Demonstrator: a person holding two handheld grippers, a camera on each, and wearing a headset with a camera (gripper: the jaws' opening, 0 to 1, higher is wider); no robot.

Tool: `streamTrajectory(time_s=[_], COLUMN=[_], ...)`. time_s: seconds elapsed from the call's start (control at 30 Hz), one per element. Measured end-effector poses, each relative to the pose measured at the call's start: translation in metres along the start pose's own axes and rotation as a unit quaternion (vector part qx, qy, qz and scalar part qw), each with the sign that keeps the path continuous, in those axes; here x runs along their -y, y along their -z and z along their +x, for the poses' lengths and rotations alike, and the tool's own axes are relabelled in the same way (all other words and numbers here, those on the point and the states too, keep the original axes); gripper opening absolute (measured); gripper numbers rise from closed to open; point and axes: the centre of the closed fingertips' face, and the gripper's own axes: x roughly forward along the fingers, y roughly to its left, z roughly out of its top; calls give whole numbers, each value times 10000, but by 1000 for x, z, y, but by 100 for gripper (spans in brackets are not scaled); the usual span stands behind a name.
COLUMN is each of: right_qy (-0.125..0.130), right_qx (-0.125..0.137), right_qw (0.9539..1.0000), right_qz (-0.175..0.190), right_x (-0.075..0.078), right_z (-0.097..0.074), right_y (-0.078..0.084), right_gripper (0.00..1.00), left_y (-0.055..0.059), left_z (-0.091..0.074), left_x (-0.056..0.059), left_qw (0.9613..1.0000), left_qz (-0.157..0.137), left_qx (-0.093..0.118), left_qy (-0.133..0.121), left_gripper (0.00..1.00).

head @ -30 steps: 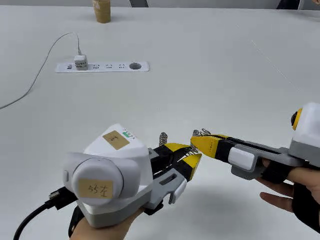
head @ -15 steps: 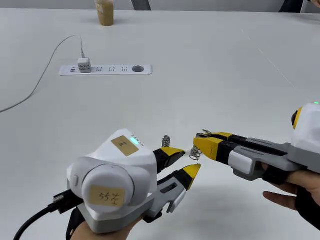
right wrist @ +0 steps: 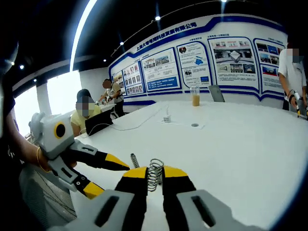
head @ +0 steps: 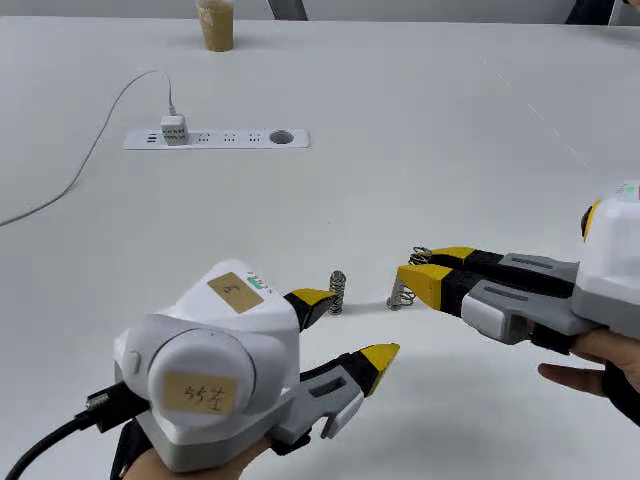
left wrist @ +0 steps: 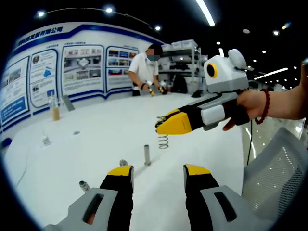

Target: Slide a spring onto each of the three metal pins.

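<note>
The right gripper [head: 412, 270] is pinching a small coiled wire spring [right wrist: 154, 175] and should be lowering it plumb over the short upright metal pin [left wrist: 147, 155], while the left gripper [left wrist: 158, 171] is gaping wide.

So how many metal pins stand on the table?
3. One pin stands mid-table, another pin peeks over the left gripper's jaw, a third pin stands further left.

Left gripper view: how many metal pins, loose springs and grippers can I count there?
Metal pins: 3
Loose spring, held in the tongs of the right gripper: 1
Grippers, counting the left gripper too: 2
Total: 6
</note>
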Motion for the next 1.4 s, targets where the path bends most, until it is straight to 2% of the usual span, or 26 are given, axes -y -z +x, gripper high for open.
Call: streamTrajectory(time_s=[0.17, 0.3, 0.4, 0.67, 0.93, 1.4], right_qy=[114, 216, 315, 469, 601, 675], right_qx=[-35, -38, -31, -20, -30, -103], right_qw=[9999, 9996, 9993, 9987, 9979, 9966], right_qz=[-67, -159, -179, -201, -254, -467], right_x=[8, 16, 23, 36, 44, 50], right_z=[3, 6, 7, 13, 20, 34], right_y=[-2, -3, -4, -1, 2, 12], right_gripper=[12, 12, 12, 12, 12, 12], left_y=[1, 1, 0, 5, 12, 25], left_z=[-4, -7, -11, -21, -28, -31], left_x=[-4, -9, -17, -35, -48, -59], left_qw=[9999, 9997, 9991, 9971, 9947, 9924], left_qz=[99, 38, 45, -58, -101, -338], left_qx=[-28, -31, 20, -12, -78, -152], left_qy=[-124, -244, -410, -756, -1025, -1173], left_gripper=[48, 53, 59, 66, 76, 87])
